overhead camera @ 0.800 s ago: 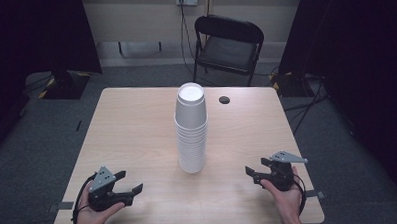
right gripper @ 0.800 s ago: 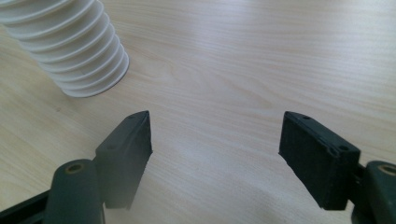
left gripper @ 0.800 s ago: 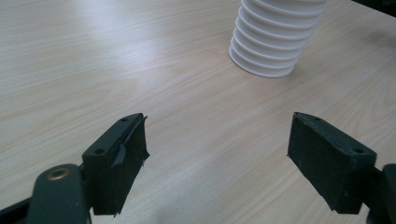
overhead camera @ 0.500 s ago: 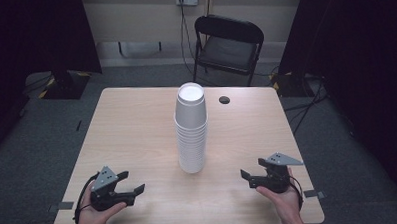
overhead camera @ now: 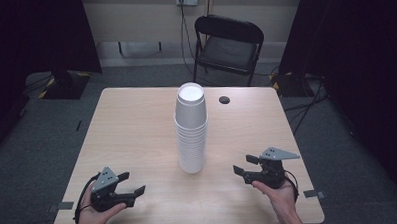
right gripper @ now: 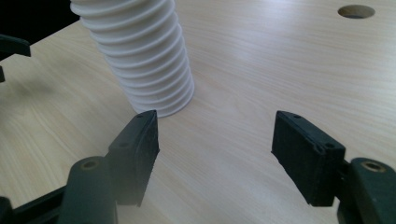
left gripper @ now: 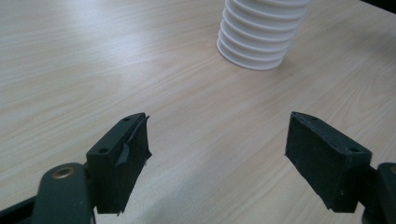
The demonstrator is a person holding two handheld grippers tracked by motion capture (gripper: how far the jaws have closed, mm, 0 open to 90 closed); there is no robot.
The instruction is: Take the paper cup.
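While grey carpet and dark curtains frame the room, a pale wood table (overhead camera: 137, 134) stands in the middle, with a black folding chair (overhead camera: 228, 46) behind it and a round hole (overhead camera: 224, 99) near its far edge. On the table's centre stands a tall stack of white cups (overhead camera: 191, 130), mouths down. Each gripper sits near the table's front edge, well apart from the stack: the left gripper (overhead camera: 134, 184) to the stack's left front, the right gripper (overhead camera: 241, 169) to its right front, both pointing toward it. Both have their jaws spread wide, holding nothing and touching nothing, with bare tabletop between them.
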